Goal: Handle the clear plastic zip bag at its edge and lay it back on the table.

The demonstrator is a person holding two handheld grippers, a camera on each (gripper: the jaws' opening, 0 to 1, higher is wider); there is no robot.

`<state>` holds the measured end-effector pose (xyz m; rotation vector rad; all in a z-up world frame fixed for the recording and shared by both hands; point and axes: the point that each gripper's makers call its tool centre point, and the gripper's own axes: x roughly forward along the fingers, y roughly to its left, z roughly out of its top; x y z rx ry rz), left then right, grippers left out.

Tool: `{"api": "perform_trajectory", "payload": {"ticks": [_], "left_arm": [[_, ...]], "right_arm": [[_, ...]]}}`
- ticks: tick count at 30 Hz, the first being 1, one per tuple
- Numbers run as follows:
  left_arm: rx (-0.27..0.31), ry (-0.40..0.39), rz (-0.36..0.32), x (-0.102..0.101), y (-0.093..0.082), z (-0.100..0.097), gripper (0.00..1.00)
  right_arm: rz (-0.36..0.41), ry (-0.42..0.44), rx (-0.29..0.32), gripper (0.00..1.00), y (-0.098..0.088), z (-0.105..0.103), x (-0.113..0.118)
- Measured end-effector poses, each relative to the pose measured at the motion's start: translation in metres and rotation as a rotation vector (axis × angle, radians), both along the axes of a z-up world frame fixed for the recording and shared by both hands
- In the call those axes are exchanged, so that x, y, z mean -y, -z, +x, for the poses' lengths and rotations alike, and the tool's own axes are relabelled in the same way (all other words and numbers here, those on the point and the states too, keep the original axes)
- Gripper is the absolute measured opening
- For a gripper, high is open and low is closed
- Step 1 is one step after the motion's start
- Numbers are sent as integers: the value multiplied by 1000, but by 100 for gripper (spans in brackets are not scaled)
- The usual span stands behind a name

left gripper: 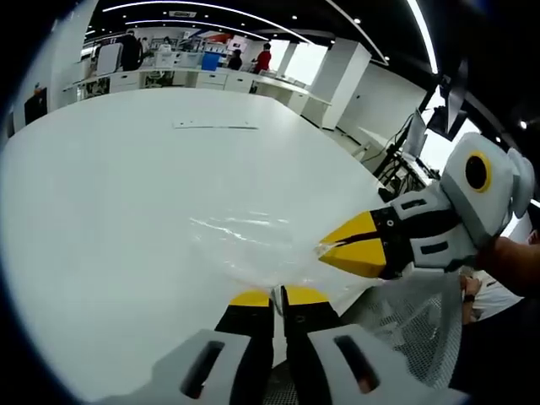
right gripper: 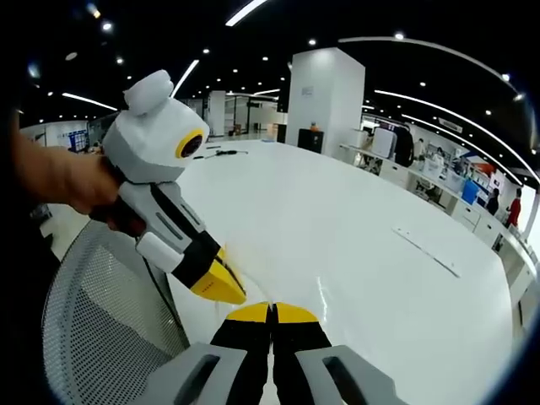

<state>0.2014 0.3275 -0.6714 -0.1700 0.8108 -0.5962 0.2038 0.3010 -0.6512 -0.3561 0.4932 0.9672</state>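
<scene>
My left claw (left gripper: 278, 297) and right claw (left gripper: 331, 247) both pinch the clear zip bag (left gripper: 245, 245) at its near edge; it drapes on the white worktop (left gripper: 126, 186), release remaining.

Open-plan office or lab floor. Dark ceiling (right gripper: 278, 34) with long strip lights (left gripper: 422, 34) and recessed spots. Big white table (left gripper: 126, 211) in the foreground, a mesh office chair (right gripper: 101, 312) pulled up at its edge. White square pillar (right gripper: 325, 97) mid-room. Workbenches (left gripper: 194, 80) along the far side, loaded with gear and a blue bin (left gripper: 210, 61); people (left gripper: 264, 57) standing at them. Monitors (left gripper: 418, 131) on stands with cables hanging off to one side of the table. More benches and people (right gripper: 515, 207) along the far wall in the right gripper view. Bright window or lit opening (left gripper: 305, 61) at the back.
</scene>
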Motion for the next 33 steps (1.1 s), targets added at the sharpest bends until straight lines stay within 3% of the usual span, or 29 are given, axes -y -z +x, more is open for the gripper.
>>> {"api": "perform_trajectory", "payload": {"ticks": [33], "left_arm": [[-2, 30, 46, -3, 4, -6, 0]], "right_arm": [[23, 57, 51, 0, -16, 21, 11]]}}
